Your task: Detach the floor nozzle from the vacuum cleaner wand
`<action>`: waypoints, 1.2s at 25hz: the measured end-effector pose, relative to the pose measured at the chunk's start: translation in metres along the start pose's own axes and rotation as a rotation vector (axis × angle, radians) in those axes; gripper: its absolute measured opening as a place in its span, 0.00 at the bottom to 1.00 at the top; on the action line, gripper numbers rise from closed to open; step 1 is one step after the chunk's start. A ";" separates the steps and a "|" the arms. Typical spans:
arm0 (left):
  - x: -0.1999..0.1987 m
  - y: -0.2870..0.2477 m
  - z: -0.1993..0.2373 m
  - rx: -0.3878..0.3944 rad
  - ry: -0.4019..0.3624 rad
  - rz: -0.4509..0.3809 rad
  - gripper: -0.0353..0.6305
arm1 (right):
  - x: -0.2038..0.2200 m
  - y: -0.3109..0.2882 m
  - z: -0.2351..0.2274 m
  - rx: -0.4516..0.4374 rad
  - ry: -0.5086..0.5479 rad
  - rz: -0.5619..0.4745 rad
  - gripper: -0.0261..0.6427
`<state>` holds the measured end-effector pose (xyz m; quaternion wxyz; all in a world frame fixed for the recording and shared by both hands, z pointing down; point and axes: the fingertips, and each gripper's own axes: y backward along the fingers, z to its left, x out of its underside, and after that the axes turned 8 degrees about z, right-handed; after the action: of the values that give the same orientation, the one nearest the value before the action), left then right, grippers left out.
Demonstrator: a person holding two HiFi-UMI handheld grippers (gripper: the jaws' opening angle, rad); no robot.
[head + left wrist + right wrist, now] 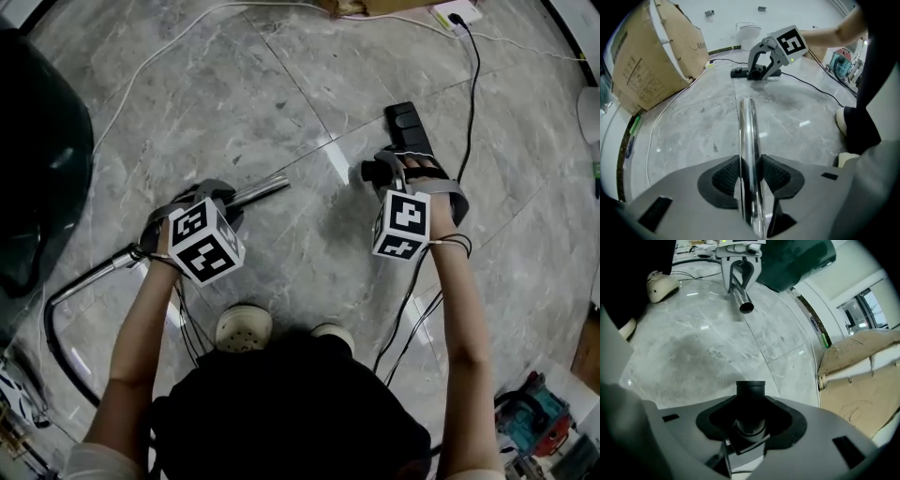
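I see the wand (749,136), a shiny chrome tube, running lengthwise between the jaws of my left gripper (750,171), pads pressed on both sides, its open end bare out ahead. The floor nozzle (409,127), black and flat, lies apart from it, its round neck (750,394) clasped between the jaws of my right gripper (750,416).

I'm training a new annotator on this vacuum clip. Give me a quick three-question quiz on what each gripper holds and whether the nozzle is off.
1. True or false: the chrome wand is plugged into the floor nozzle.
2. What is the left gripper clamped on? A) black cable B) chrome wand C) cardboard box
3. Fill in: the right gripper grips the floor nozzle by its black ____.
Key: 1 false, a gap of bare floor separates them; 2 B; 3 neck.
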<state>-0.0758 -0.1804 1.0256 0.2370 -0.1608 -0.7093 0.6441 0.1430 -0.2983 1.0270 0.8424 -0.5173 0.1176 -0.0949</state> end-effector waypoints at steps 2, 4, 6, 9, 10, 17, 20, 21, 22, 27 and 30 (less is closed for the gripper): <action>0.001 -0.004 0.000 -0.007 -0.003 0.008 0.29 | 0.004 -0.001 -0.002 -0.001 -0.020 0.006 0.31; 0.000 -0.009 0.002 -0.024 -0.009 0.009 0.29 | 0.001 -0.001 -0.002 0.005 -0.020 0.006 0.31; 0.001 -0.014 0.007 -0.045 -0.005 0.007 0.29 | 0.001 -0.003 -0.003 0.012 -0.018 0.005 0.31; 0.002 -0.018 0.012 -0.066 -0.005 0.006 0.29 | 0.001 -0.006 0.001 0.012 0.011 0.016 0.31; 0.002 -0.018 0.012 -0.074 -0.012 0.007 0.30 | 0.002 -0.008 0.003 0.006 0.029 0.025 0.31; -0.018 0.013 0.000 -0.002 0.082 -0.201 0.43 | -0.004 0.014 -0.001 -0.026 -0.189 -0.129 0.46; -0.034 0.047 0.012 -0.003 0.186 -0.370 0.43 | -0.007 0.049 -0.020 -0.002 -0.398 -0.275 0.46; -0.040 0.059 0.019 -0.015 0.220 -0.432 0.43 | -0.007 0.062 -0.027 0.005 -0.482 -0.334 0.46; -0.047 0.071 0.026 -0.023 0.254 -0.500 0.43 | -0.006 0.074 -0.034 0.011 -0.574 -0.400 0.46; -0.079 0.108 0.045 0.011 0.413 -0.819 0.34 | 0.006 0.120 -0.055 -0.006 -1.103 -0.800 0.45; -0.091 0.119 0.054 0.008 0.499 -0.942 0.07 | 0.029 0.129 -0.058 0.041 -1.408 -0.963 0.08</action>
<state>-0.0384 -0.2601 0.8934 0.6627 0.0275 -0.6243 0.4128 0.1583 -0.2977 0.8834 0.5961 -0.4338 -0.6680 -0.1010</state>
